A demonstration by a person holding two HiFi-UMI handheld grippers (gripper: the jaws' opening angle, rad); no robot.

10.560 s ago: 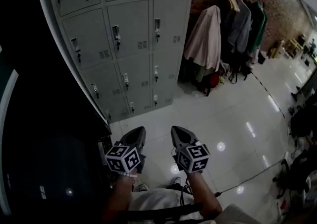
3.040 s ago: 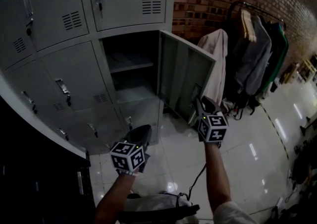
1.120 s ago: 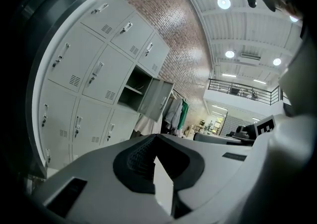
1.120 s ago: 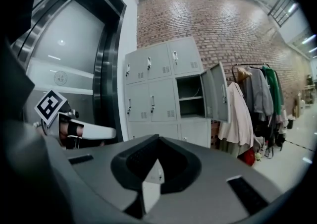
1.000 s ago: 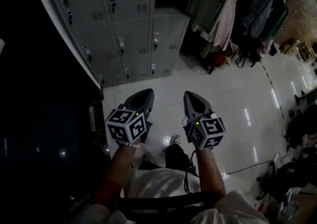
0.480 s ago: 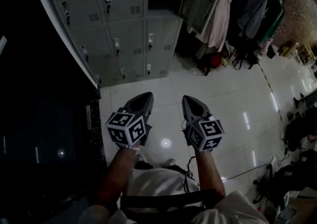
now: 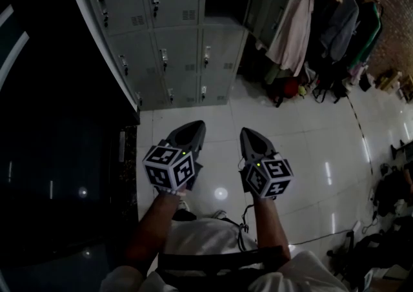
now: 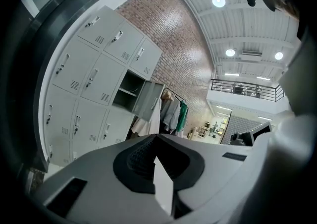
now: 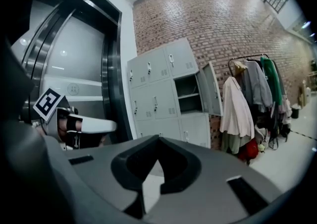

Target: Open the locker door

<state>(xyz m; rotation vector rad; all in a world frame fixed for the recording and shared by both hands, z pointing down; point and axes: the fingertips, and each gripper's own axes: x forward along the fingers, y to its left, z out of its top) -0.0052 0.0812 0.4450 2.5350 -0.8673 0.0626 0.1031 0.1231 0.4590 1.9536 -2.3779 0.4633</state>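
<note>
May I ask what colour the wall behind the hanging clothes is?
Red-brown brick wall; the right gripper view shows it best.

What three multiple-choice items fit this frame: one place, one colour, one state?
1. Facing the lockers, where is the clothes rack?
A. To their left
B. To their right
C. On top of them
2. What colour is the coat hanging nearest the lockers?
A. Pale pinkish beige
B. Bright blue
C. Yellow
3. What is the state of the right-column locker door nearest the coat?
A. Shut
B. Swung open
C. Missing
Key: 1 B, the rack stands to the right of the lockers, along the brick wall. 2 A, the pale coat hangs beside the open door. 3 B, the door stands out from the frame and a shelf shows inside.
</note>
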